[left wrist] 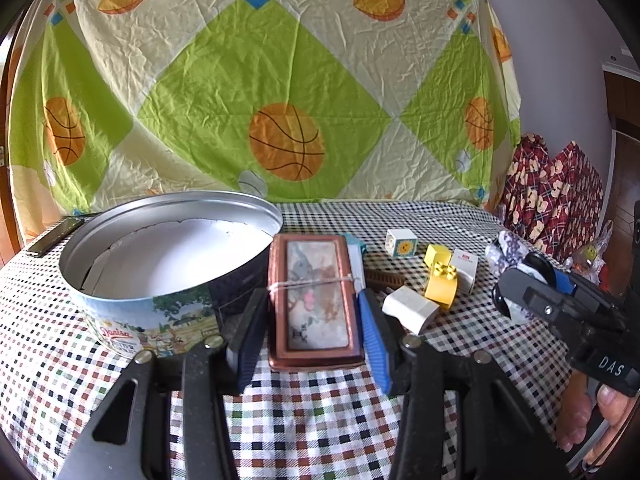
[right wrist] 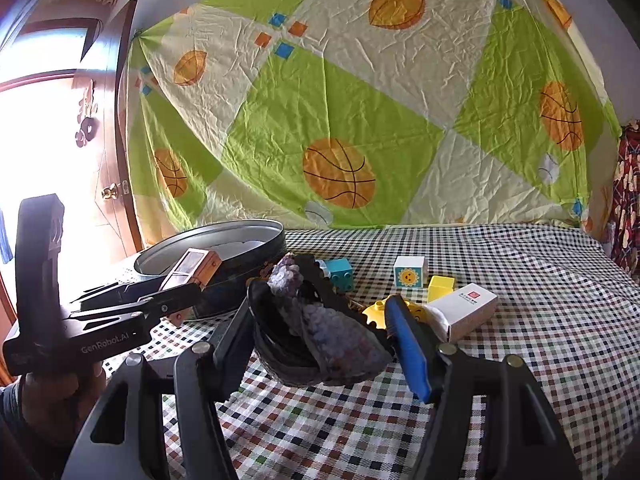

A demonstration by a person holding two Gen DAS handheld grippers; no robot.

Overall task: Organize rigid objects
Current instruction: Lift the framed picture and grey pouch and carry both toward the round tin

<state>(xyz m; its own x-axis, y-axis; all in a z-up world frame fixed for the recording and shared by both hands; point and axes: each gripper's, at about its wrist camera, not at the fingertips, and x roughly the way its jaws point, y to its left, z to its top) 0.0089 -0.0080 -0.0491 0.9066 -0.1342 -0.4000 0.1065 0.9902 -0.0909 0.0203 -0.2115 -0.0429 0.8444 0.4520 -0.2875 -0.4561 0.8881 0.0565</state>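
Here, in the left wrist view, a copper-framed rectangular case (left wrist: 314, 300) is clamped between the blue pads of the left gripper (left wrist: 314, 330), just beside the open round biscuit tin (left wrist: 160, 300) on the checked tablecloth (left wrist: 320, 420). To the right of the case a white block (left wrist: 410, 308), a yellow toy brick (left wrist: 440, 280), a sunflower cube (left wrist: 401, 242) and a small white carton (left wrist: 466, 270) are scattered on the cloth. The right gripper (left wrist: 516, 280) is seen at the right edge, closed on a dark bundle. In the right wrist view, a black roll with a purple crocheted cover (right wrist: 320, 328) is gripped in the right gripper (right wrist: 320, 336), raised clear of the cloth. The left gripper (right wrist: 176, 292) is seen holding the case (right wrist: 196, 266) at the tin (right wrist: 224, 248), with a teal brick (right wrist: 340, 274) behind.
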